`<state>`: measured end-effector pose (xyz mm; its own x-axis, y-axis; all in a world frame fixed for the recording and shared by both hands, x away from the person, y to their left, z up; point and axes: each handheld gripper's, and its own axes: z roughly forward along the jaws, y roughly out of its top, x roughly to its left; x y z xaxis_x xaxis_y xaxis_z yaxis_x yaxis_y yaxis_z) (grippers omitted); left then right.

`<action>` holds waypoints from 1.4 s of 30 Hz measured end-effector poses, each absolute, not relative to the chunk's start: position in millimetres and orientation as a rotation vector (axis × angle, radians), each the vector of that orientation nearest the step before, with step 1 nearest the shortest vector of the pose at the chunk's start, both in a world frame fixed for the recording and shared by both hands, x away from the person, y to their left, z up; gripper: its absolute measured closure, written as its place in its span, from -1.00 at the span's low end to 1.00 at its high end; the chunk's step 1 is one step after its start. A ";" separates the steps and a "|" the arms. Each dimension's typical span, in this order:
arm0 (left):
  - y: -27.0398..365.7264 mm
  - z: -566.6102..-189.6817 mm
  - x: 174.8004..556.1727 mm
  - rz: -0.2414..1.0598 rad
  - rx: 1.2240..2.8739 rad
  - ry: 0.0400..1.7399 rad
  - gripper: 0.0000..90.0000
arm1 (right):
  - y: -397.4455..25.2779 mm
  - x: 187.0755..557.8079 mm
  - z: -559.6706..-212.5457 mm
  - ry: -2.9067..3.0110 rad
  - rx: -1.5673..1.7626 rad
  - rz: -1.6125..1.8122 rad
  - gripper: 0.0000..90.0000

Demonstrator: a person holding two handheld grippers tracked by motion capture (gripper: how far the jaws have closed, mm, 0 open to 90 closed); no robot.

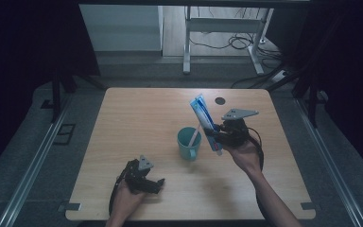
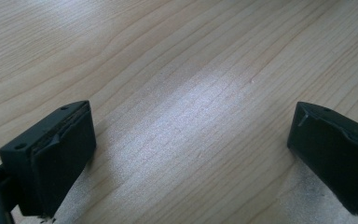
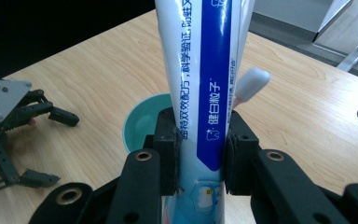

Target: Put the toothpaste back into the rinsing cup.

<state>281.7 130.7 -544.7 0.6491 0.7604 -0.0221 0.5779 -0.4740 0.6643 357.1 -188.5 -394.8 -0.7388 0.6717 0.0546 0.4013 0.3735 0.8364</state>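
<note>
Black jaws of the right gripper (image 3: 200, 154) stand clamped on a toothpaste tube (image 3: 200, 93), one pad on each flat side, near the tube's lower end. Seen along the jaws in the right gripper view, the tube's long axis runs straight up and away from the grip, blue stripe and white panel facing the camera. Directly behind the tube sits the teal cup (image 3: 142, 122), its open mouth just past the jaws; a toothbrush (image 3: 252, 84) leans out of it, white head up and to the right of the tube.

From the high view, the right gripper (image 1: 216, 135) holds the toothpaste tube (image 1: 204, 119) tilted, crimped end high and leaning toward the far side of the table (image 1: 137, 109), lower end pointing down just beside the cup (image 1: 188, 144). The cup therefore lies to the left of the grip and slightly nearer the person, close but apart from the tube. A drop into the cup would, by judgement, call for a short shift leftward over the rim, with the toothbrush (image 1: 194, 135) handle already occupying part of the opening.

Left gripper (image 1: 157, 184) rests low at the near left of the table, well apart from the cup; in its own view the jaws stand wide apart over bare wood (image 2: 182, 93), holding nothing. The right hand is plainly the nearer one.
</note>
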 end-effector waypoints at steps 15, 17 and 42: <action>130.5 -544.8 281.6 0.366 2.219 1.034 -0.98 | -170.5 364.1 -392.6 2.320 0.918 1.352 0.57; 130.5 -544.8 281.6 0.366 2.219 1.034 -0.98 | -168.2 365.2 -392.5 2.319 0.916 1.353 0.57; 130.0 -544.9 281.2 0.361 2.215 1.037 -0.98 | -137.9 378.5 -385.8 2.268 0.887 1.410 0.57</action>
<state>281.2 130.0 -544.9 0.6481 0.7611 -0.0272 0.5801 -0.4702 0.6651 378.5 -137.9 -385.8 -0.7535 0.6556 0.0482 0.3332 0.3177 0.8877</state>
